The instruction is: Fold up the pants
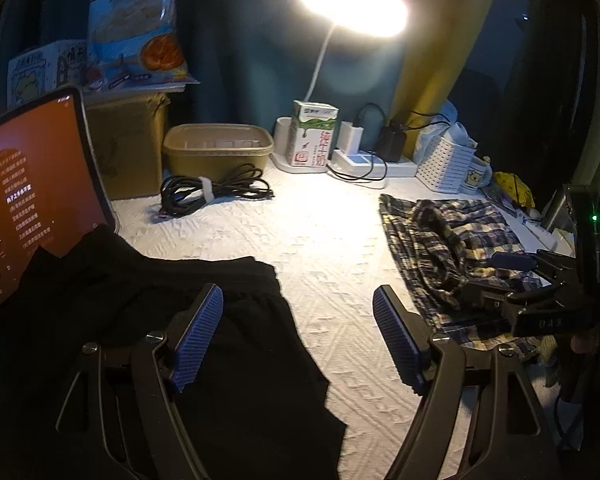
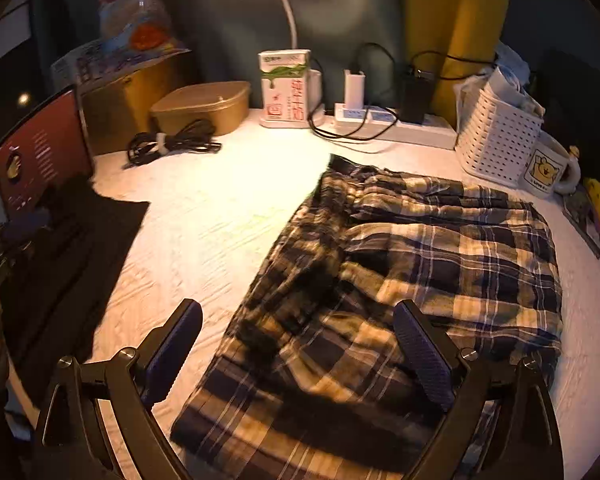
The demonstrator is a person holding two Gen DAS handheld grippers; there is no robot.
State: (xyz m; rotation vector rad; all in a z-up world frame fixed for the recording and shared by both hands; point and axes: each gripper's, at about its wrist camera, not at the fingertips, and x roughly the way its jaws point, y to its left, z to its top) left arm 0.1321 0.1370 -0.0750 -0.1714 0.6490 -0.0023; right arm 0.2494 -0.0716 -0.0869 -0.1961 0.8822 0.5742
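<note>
Plaid pants (image 2: 400, 272): lie crumpled in a rough folded heap on the tabletop, directly under and ahead of the right tool; its right pad hangs over the cloth, its left pad over bare surface just beside the pants' left edge.
Tabletop (image 1: 332, 248): covered in white textured cloth, lit by a lamp (image 1: 352, 2) at the far side.
Black garment (image 1: 160, 340): spread flat under the left tool, reaching ahead of it and off to its left; well apart from the plaid pants.
Tablet (image 1: 24, 196): stands upright to the left of the left tool, just past the black garment.
Right tool (image 2: 300, 356): pads wide apart, nothing clamped between them; tilted down over the pants' near part.
Left tool (image 1: 298, 340): pads apart, gripping nothing; its left pad above the black garment, its right pad above bare tabletop.
Coiled cable (image 1: 212, 194): far ahead of the left tool, before a tan container (image 1: 218, 152).
</note>
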